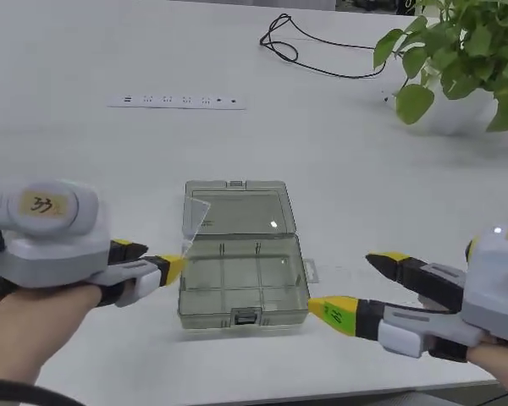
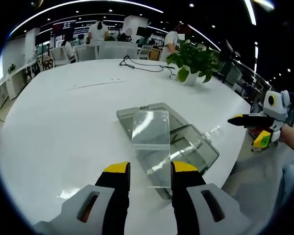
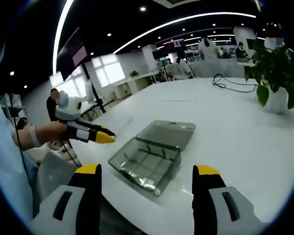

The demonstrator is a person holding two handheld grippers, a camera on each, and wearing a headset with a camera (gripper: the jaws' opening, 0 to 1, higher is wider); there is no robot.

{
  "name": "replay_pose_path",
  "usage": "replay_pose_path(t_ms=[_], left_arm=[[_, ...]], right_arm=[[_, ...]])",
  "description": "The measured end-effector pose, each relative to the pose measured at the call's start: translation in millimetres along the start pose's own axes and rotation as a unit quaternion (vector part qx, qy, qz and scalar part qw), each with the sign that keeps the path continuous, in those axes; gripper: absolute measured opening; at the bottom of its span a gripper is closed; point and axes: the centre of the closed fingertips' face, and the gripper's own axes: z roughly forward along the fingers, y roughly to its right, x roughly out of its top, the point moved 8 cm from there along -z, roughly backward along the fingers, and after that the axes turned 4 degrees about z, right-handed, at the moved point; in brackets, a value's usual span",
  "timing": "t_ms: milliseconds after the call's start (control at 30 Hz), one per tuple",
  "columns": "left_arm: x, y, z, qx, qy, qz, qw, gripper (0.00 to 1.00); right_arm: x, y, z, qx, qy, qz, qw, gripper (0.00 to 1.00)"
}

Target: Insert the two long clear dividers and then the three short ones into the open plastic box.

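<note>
The plastic box, at six o'clock on the table, is smoky, glossy, translucent — the clear divider glass-smooth plastic; the table smooth, faintly sheened.

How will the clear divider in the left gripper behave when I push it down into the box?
The clear divider stands straight from the left gripper, so it is probably stiff, though thin enough to bow if forced. Its glossy faces could slip in the jaws. The box looks light and nothing grips it, so it may slide.
</note>
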Motion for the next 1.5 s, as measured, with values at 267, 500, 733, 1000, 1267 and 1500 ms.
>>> replay_pose_path(t_ms=[267, 500, 733, 1000, 1267, 1500], left_arm=[[14.5, 18.6, 6.8, -0.017, 0.026, 0.006, 0.9995, 0.31], [20.1, 30.2, 10.5, -0.029, 0.036, 0.011, 0.9989, 0.31], [21.7, 37.0, 13.1, -0.037, 0.043, 0.014, 0.9983, 0.31], [25.7, 42.7, 16.0, -0.041, 0.052, 0.015, 0.9977, 0.31], [27.3, 46.1, 18.4, -0.047, 0.055, 0.011, 0.9973, 0.31], [27.5, 47.9, 18.6, -0.049, 0.057, 0.009, 0.9971, 0.31]], right_arm=[[19.3, -13.3, 23.9, 0.036, 0.041, 0.08, 0.9953, 0.58], [27.1, -12.9, 41.6, 0.037, 0.069, 0.161, 0.9839, 0.38], [30.8, -15.6, 55.9, 0.053, 0.07, 0.24, 0.9669, 0.25], [30.9, -15.5, 71.8, 0.057, 0.066, 0.296, 0.9511, 0.15], [30.0, -20.6, 81.3, 0.059, 0.063, 0.302, 0.9494, 0.09], [31.2, -19.8, 83.2, 0.058, 0.065, 0.303, 0.9491, 0.03]])
